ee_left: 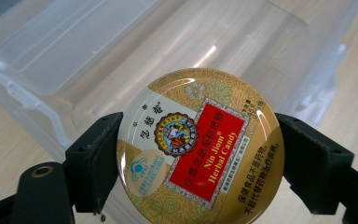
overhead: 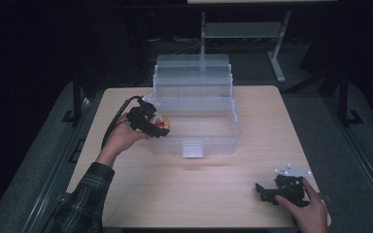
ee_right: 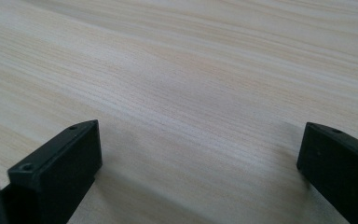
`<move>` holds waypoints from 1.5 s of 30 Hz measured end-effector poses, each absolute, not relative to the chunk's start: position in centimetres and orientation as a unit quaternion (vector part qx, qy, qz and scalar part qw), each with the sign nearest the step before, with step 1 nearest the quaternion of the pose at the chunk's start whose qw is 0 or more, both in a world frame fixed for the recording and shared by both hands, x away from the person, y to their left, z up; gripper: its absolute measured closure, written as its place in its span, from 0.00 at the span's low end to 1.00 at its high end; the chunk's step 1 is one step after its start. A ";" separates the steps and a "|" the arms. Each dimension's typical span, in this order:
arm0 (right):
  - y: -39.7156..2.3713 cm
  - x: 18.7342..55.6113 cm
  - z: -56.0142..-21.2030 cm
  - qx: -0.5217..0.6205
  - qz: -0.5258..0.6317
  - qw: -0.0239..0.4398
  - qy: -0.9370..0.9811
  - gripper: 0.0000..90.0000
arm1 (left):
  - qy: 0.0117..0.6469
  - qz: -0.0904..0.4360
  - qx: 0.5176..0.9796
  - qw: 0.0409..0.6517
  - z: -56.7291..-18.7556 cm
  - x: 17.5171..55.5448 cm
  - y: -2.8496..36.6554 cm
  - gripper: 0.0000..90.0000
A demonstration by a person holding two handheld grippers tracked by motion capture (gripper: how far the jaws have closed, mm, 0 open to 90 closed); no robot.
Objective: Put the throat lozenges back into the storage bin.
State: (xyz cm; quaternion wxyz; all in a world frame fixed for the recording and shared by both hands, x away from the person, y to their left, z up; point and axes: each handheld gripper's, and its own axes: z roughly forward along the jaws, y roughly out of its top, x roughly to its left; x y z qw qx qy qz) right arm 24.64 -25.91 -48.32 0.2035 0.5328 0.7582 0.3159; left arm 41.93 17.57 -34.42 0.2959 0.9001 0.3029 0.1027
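gold candy tin clamped in left gripper beside clear box.

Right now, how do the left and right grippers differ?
The left gripper is shut on a round Nin Jiom herbal candy tin; the right gripper holds nothing, jaws wide apart. The left is raised at the clear plastic box; the right sits low on the table. Both have black jaws.

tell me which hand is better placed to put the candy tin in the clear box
Left. The left gripper already clamps the candy tin between its jaws at the open clear box's left edge. The right gripper rests open on the table, well away from the box.
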 end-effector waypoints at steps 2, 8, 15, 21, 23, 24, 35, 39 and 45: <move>-25.9 24.6 -48.3 0.533 0.316 0.203 0.758 0.00 | 0.312 0.109 0.897 0.294 -34.6 42.2 17.7 0.22; -25.9 24.6 -48.3 0.533 0.316 0.203 0.758 0.00 | 0.314 0.111 0.897 0.290 -34.9 42.5 17.7 0.22; -25.9 24.6 -48.3 0.533 0.316 0.204 0.758 0.00 | 0.318 0.112 0.896 0.291 -35.0 42.7 17.8 0.22; -25.9 24.6 -48.3 0.533 0.316 0.203 0.758 0.00 | 0.321 0.110 0.894 0.292 -35.2 42.9 17.9 0.21; -25.9 24.6 -48.3 0.533 0.316 0.204 0.758 0.00 | 0.322 0.112 0.893 0.295 -35.2 43.0 17.9 0.21; -25.9 24.6 -48.3 0.533 0.316 0.204 0.758 0.00 | 0.320 0.114 0.893 0.295 -35.2 43.0 17.9 0.21; -25.9 24.6 -48.3 0.533 0.316 0.203 0.758 0.00 | 0.316 0.118 0.891 0.305 -34.6 42.4 18.1 0.20; -25.9 24.6 -48.3 0.533 0.316 0.203 0.758 0.00 | 0.312 0.119 0.891 0.306 -34.2 41.9 18.1 0.20; -25.9 24.6 -48.3 0.533 0.316 0.203 0.758 0.00 | 0.308 0.130 0.890 0.309 -33.5 40.9 18.3 0.18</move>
